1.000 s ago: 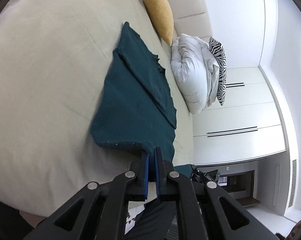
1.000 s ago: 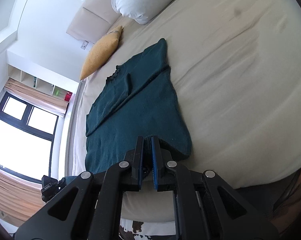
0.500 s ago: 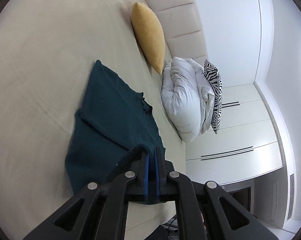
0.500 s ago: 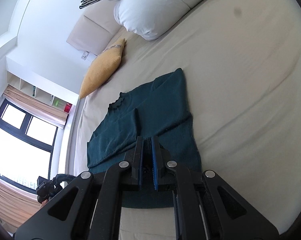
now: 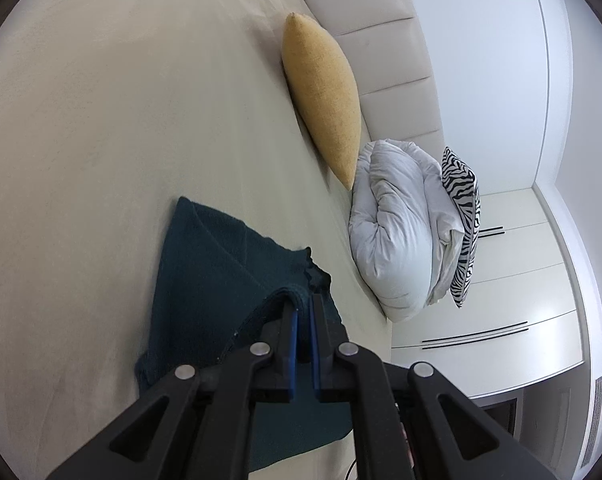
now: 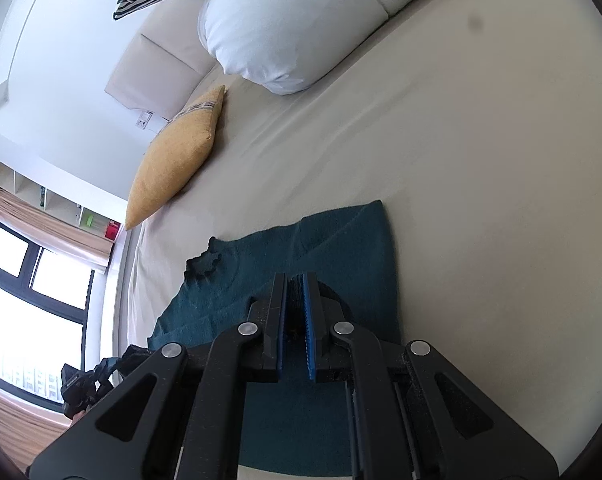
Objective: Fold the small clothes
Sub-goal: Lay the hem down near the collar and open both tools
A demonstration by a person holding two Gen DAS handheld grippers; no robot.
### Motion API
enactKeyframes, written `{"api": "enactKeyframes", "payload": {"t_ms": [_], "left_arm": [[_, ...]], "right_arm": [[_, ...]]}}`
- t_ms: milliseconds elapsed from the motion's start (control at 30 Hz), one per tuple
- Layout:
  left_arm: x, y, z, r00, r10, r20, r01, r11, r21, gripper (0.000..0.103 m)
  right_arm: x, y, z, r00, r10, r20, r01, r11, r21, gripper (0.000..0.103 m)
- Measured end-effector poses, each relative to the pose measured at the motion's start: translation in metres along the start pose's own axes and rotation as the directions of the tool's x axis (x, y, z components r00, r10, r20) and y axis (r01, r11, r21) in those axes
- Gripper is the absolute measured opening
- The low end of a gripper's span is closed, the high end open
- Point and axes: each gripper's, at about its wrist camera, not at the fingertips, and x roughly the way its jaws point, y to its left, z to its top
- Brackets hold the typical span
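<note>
The left gripper (image 5: 303, 312), low centre of its frame, was pinched nearly closed on the hem of the top (image 5: 205, 280); the right gripper (image 6: 295, 292) likewise clamped a bunched edge of it. The top lay mid-fold on the bed (image 5: 101, 120), its collar just beyond the fingertips. Uneven release might have left the fold skewed, or knit snagging on the pads could have dragged it askew. A cushion (image 5: 321, 96) and duvet (image 5: 397, 232) sat well beyond, upper right

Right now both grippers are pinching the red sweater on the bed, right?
Not quite: the sweater is dark teal, not red, as the right wrist view shows. The left gripper and right gripper are both pinching it on the bed.
</note>
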Motion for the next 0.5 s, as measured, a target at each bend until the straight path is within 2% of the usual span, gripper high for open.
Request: {"api": "enactKeyframes", "payload": {"t_ms": [400, 500], "left_arm": [[0.069, 0.018, 0.043, 0.994, 0.111, -0.015, -0.111, 0.994, 0.000, 0.006], [0.085, 0.021, 0.048, 0.990, 0.139, -0.018, -0.139, 0.990, 0.001, 0.007]], "right_arm": [[0.080, -0.005, 0.054, 0.997, -0.081, 0.006, 0.080, 0.996, 0.042, 0.007], [0.098, -0.008, 0.063, 0.995, -0.097, 0.008, 0.097, 0.994, 0.046, 0.010]]}}
